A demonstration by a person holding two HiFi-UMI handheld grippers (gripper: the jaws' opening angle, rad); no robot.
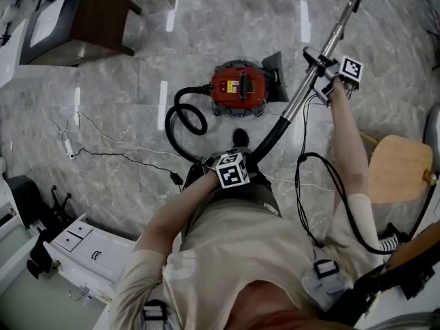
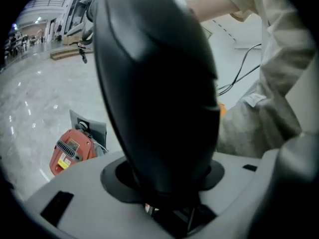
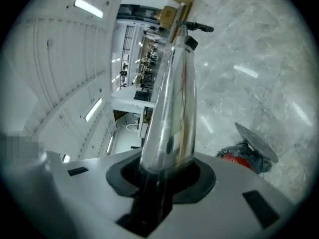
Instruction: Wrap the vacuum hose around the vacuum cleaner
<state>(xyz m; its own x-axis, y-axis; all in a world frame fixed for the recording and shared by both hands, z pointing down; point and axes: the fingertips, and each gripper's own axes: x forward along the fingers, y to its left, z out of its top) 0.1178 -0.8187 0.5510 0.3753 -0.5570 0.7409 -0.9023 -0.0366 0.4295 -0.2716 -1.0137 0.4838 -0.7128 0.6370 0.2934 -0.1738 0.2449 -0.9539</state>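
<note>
The red vacuum cleaner (image 1: 237, 88) stands on the marble floor ahead of me; it also shows low left in the left gripper view (image 2: 72, 151) and low right in the right gripper view (image 3: 244, 156). Its black hose (image 1: 180, 119) loops off its left side and runs back to my left gripper (image 1: 234, 158), which is shut on the thick black hose handle (image 2: 154, 83). From there the curved handle rises into the shiny metal wand (image 1: 323, 50). My right gripper (image 1: 322, 73) is shut on that wand (image 3: 174, 108), up and to the right of the vacuum.
A dark wooden stool (image 1: 82, 12) stands far left. Thin cables (image 1: 103, 146) trail over the floor at left, and a black cable (image 1: 302, 184) hangs by my right arm. A round wooden seat (image 1: 399, 167) is at right, white drawers (image 1: 89, 246) near left.
</note>
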